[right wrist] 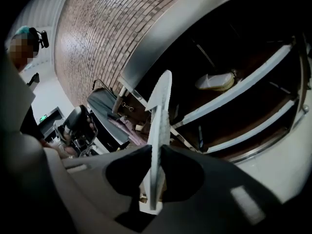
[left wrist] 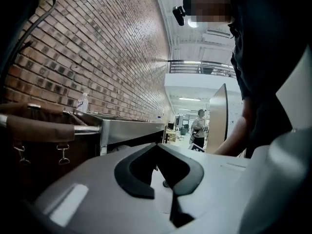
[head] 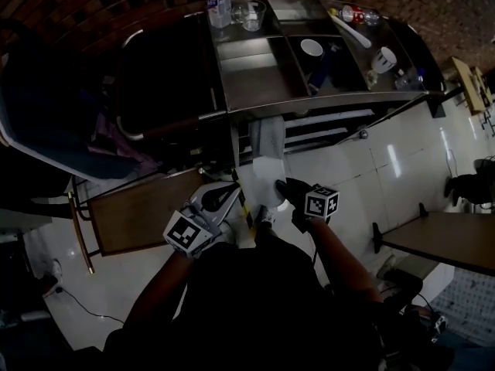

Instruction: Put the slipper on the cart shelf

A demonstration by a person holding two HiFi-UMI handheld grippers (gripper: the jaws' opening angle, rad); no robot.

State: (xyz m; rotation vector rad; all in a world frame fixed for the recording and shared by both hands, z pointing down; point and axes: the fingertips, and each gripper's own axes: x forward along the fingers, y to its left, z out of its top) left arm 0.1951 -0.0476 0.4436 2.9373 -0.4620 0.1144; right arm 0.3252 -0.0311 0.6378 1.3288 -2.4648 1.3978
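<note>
While the right gripper (right wrist: 157, 151) is pinching the white slipper (right wrist: 160, 116) edge-on between its jaws, holding it in front of the steel cart's (head: 255, 93) lower shelves (right wrist: 234, 99), the left gripper (left wrist: 157, 147) is hovering alongside, jaws pressed together on nothing.

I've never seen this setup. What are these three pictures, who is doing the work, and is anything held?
No robot here: a person carries a hand-held gripper in each hand. The head view looks down from the person's head on a steel cart, whose top bears a bottle, a glass, a bowl and a cup, among other things. The other two views come from cameras riding on each gripper, looking along its jaws. The right hand-held gripper is clamped on a white slipper, seen edge-on, with the cart's shelves ahead. The left hand-held gripper has its jaws together, empty.
</note>
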